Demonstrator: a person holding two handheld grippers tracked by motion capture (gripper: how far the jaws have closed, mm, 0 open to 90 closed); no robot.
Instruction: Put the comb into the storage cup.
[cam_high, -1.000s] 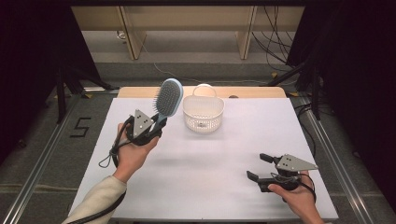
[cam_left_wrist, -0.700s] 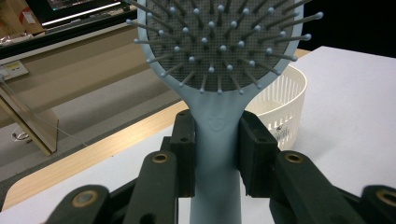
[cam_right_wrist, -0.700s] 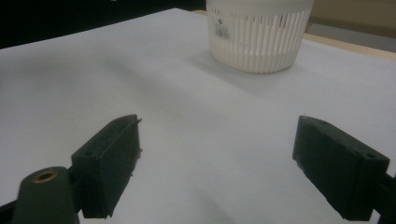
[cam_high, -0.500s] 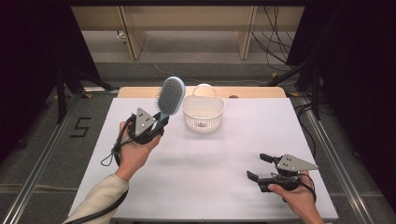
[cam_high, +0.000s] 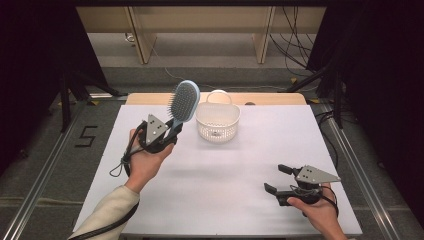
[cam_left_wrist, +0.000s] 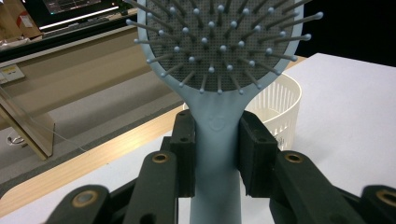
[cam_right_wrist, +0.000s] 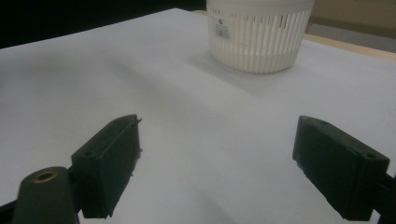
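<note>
A "5" (cam_high: 86, 135) marks the floor left of the desk (cam_high: 225, 200). Left tongs (cam_high: 167, 135) grip an upright hairbrush (cam_high: 184, 102); right tongs (cam_high: 280, 179) gape empty near the right front corner.

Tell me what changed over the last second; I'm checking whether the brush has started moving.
Nothing visibly changed. The left gripper keeps the hairbrush clamped by its handle, raised beside the basket; the right gripper stays open, low over the table.
</note>
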